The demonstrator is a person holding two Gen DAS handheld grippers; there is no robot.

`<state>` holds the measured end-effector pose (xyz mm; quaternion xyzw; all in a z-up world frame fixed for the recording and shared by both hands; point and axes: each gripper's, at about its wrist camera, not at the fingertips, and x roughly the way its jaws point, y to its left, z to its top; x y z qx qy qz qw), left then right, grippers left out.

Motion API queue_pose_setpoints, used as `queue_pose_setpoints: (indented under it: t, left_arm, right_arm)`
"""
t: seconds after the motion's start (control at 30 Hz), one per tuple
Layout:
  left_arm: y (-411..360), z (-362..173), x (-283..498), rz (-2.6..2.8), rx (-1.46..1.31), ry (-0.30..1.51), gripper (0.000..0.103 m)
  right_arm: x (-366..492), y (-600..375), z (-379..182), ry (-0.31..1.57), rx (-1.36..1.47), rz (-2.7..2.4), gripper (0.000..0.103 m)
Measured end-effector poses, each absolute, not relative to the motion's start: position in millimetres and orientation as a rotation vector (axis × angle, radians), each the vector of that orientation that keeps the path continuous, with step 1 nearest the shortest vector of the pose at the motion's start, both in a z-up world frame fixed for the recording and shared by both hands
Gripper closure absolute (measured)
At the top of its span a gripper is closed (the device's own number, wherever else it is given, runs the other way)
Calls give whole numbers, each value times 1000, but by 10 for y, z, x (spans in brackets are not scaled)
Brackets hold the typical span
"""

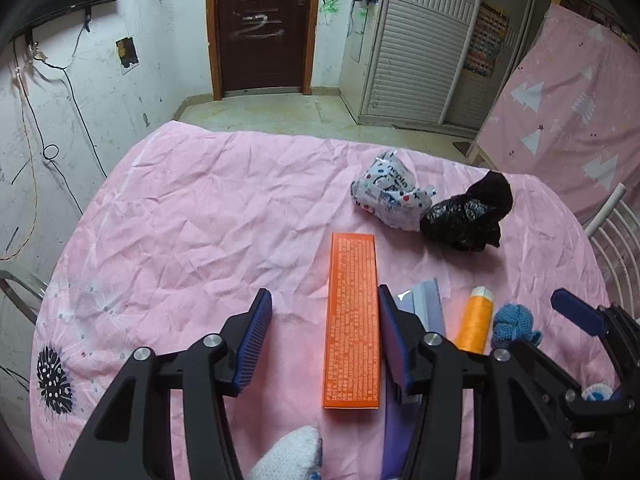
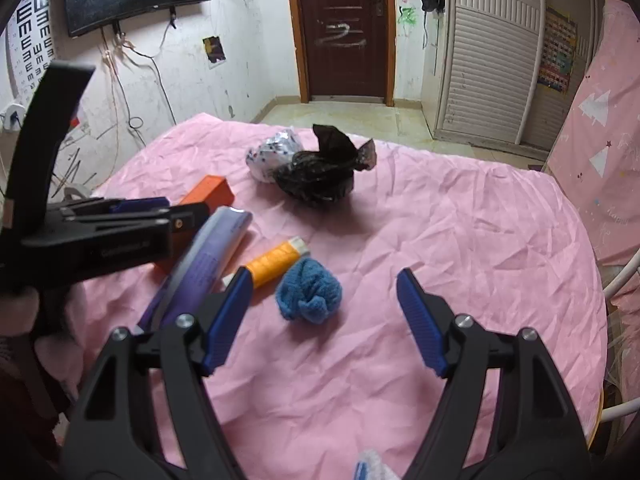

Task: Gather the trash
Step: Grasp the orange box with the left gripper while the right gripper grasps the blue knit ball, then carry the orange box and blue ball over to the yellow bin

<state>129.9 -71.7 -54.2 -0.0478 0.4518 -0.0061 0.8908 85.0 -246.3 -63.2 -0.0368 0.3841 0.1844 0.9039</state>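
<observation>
Fingers of the left gripper [image 1: 324, 340] stand wide apart above the pink-covered table [image 1: 180, 216], with the long orange box [image 1: 353, 320] lying flat between them, closer to the right finger, whose pad sits just beside the box's long edge; whether it touches cannot be told. Both fingers of the right gripper [image 2: 328, 320] are likewise spread and hold nothing, hovering over the near right part of the table, with the blue knitted ball [image 2: 309, 290] lying just ahead between them, nearer the left finger

Trash sits toward the far edge of the table: a crumpled white printed wrapper [image 1: 390, 196] and a crumpled black plastic bag [image 1: 468, 214] touching each other, well apart from both grippers. In the right wrist view the black bag [image 2: 320, 172] partly hides the wrapper [image 2: 270, 156]

Beside the orange box lies a purple tube [image 2: 208, 258], and next to that an orange thread spool [image 1: 476, 320] with a white end, just beside the blue ball. A white knitted item [image 1: 288, 456] shows at the near edge of the table, below the left gripper
</observation>
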Motion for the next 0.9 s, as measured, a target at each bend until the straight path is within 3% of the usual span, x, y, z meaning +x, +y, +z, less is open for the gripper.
queue_pose_setpoints:
  t: [0.1, 0.23, 0.37, 0.5, 0.6, 0.63, 0.9]
  left_arm:
    - [-704, -590, 1307, -25, -85, 951, 67]
    - [-703, -601, 1285, -26, -60, 947, 89]
    - [-711, -593, 1251, -33, -54, 937, 90]
    - [-709, -555, 1192, -33, -65, 924, 90]
    - [-695, -509, 1148, -36, -69, 912, 90]
    - [-691, -496, 1134, -37, -70, 908, 90]
    - [-730, -279, 976, -47, -70, 857, 90]
  right_arm:
    - [894, -2454, -660, 809, -86, 380, 32]
    - [932, -2429, -690, 830, -96, 379, 32]
    - [970, -2420, -715, 848, -99, 370, 34]
    - [1007, -2392, -755, 874, -107, 370, 49]
    - [1015, -2370, -779, 884, -115, 383, 65]
    - [1012, -2366, -780, 882, -117, 385, 75]
    - [929, -2441, -717, 835, -93, 364, 76]
